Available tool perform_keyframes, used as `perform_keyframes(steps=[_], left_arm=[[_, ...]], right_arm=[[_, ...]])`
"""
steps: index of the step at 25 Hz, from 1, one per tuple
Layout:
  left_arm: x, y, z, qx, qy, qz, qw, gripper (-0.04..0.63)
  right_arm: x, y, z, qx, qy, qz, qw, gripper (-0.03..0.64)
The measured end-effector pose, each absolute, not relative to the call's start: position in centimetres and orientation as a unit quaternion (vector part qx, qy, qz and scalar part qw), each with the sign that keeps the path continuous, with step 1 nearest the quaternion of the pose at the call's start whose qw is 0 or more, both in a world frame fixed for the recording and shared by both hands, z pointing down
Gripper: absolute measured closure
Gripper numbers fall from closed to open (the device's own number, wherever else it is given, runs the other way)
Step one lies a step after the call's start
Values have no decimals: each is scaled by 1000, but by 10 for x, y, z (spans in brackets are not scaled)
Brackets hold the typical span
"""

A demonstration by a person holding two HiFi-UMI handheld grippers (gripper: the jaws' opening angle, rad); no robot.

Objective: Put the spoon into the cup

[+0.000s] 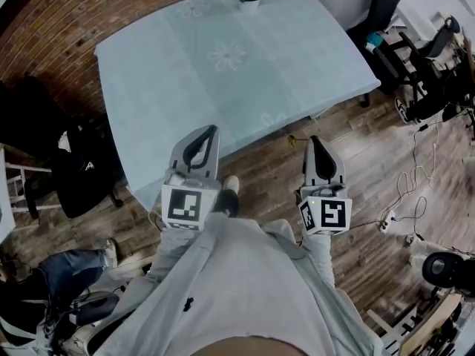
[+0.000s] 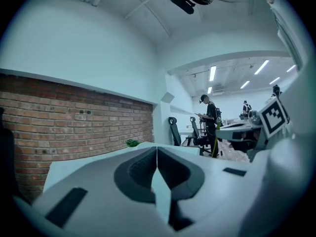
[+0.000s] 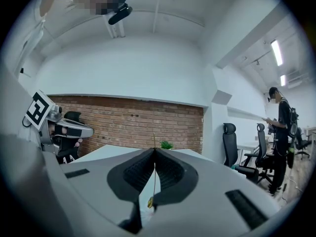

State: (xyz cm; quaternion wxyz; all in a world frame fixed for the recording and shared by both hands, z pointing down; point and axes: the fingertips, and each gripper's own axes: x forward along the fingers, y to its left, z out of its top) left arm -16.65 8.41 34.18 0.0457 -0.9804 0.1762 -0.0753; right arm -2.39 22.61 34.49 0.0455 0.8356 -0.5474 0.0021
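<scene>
Both arms in grey sleeves held low in front of the torso, elbows bent. Left gripper (image 1: 212,130) and right gripper (image 1: 315,139) sit side by side, well apart, both pointing forward away from the body and roughly level, left one angled slightly to the right. Each marker cube faces up at the head camera. Left gripper (image 2: 157,148): jaws pressed together, tips touching, nothing between them. Right gripper (image 3: 154,150): jaws clamped on a thin gold spoon (image 3: 149,202), seen edge-on, its thin end poking out just past the tips.
</scene>
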Motion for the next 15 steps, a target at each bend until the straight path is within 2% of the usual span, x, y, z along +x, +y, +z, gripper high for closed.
perform_keyframes(steps=[15], left_arm=[[-118,4,357,-983,159,-91,33,575]], right_arm=[[26,159,362,853,-518,28,49,598]])
